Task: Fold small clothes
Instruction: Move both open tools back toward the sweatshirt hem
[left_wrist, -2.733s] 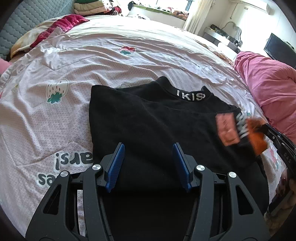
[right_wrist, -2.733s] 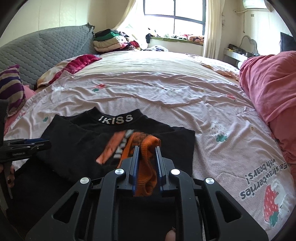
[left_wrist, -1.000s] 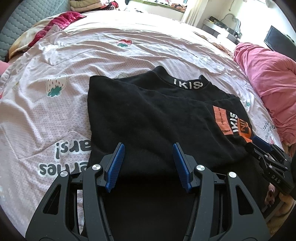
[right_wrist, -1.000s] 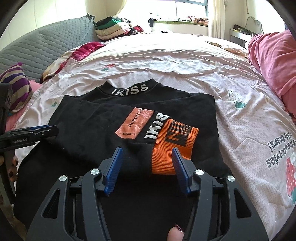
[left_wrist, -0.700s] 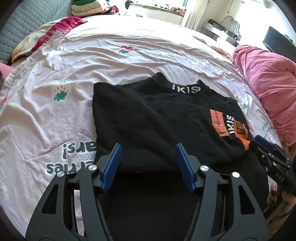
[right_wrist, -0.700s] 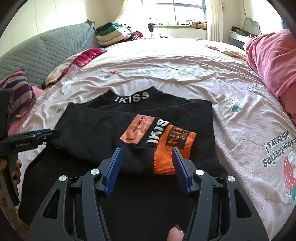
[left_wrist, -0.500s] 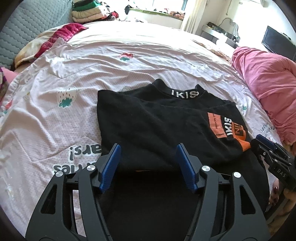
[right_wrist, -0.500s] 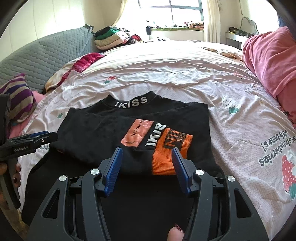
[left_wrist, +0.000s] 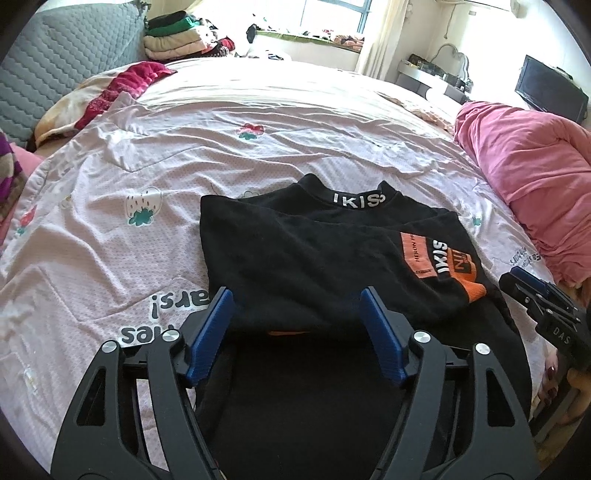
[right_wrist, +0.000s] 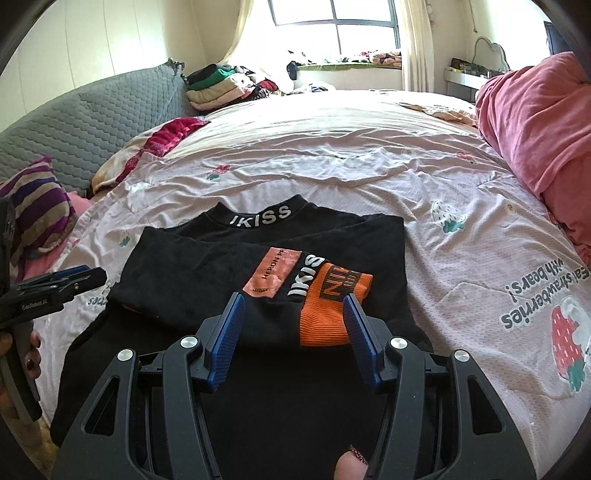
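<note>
black top (right_wrist: 258, 280) lies folded on the pink bedspread (right_wrist: 424, 192), orange cuff (right_wrist: 334, 302) uppermost (collar reads ikiss); above it, left gripper (left_wrist: 297, 332) opening, right gripper (right_wrist: 293, 339) parted, both empty.

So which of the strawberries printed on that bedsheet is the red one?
The strawberry beside the upside-down writing, at the right of the right wrist view. It is red with a green leaf; the other strawberry, farther up the sheet, is white.
</note>
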